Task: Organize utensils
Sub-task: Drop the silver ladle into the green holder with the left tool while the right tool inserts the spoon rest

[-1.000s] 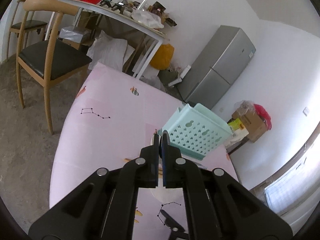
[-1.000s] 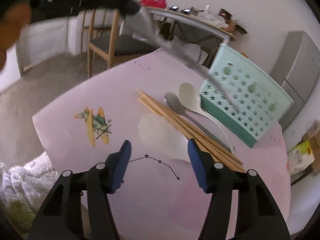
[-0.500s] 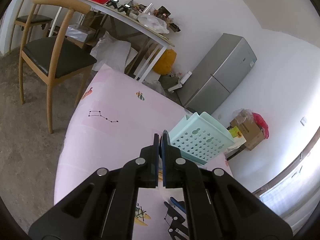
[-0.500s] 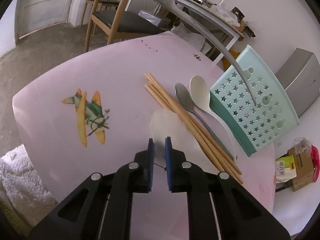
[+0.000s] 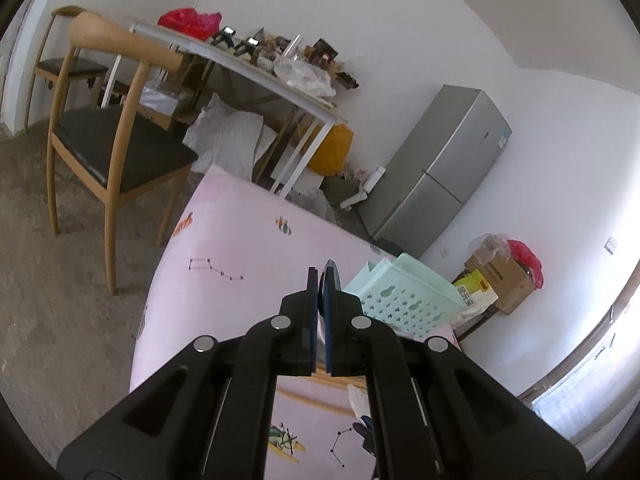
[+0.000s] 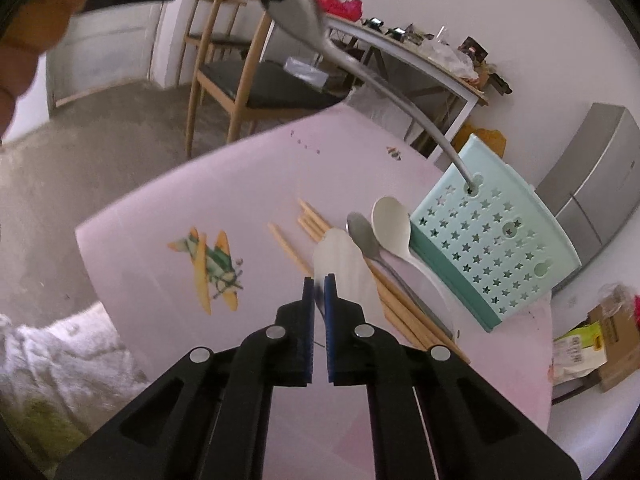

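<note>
**Your count of the utensils and holders on the counter**

You had four spoons in sight: one metal spoon (image 6: 362,236) and one white spoon (image 6: 392,226) lay flat on the counter (image 6: 168,184), one translucent spoon (image 6: 338,260) sat near your right fingers (image 6: 308,300), and one long metal spoon (image 6: 360,68) was up in the air, its handle tip at a hole of the basket. You had one bundle of wooden chopsticks (image 6: 316,224); how many sticks it held could not be told exactly. There was one mint-green perforated basket (image 6: 492,236), and two grippers were in play.
</note>
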